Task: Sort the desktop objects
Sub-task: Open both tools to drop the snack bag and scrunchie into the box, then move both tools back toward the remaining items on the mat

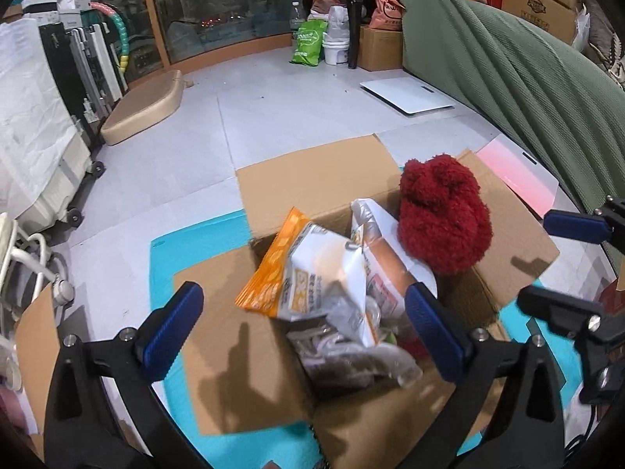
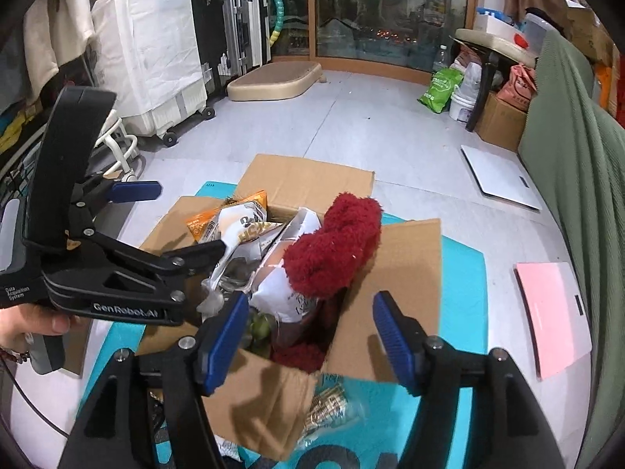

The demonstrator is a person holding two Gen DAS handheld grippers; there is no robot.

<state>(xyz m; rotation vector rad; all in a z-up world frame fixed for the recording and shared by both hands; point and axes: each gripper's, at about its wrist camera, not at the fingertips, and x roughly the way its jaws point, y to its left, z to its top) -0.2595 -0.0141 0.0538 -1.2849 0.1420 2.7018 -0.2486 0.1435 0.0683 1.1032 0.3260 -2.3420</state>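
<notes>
An open brown cardboard box on a turquoise mat holds crinkled snack packets and a fluffy dark-red knitted item leaning on its rim. The left gripper and right gripper hover above it, both with blue-padded fingers spread and pinching nothing.

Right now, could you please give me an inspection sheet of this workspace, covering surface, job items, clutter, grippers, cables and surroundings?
Surface: teal mat on a pale tiled floor.
Job's things: open cardboard box holding snack packets and a red fluffy item on top.
Clutter: pink board, white board, packet beside the box.
Grippers: left gripper open, empty; right gripper open, empty.
Cables: thin dark cord near the hand.
Surroundings: suitcases, green curtain, window.
</notes>
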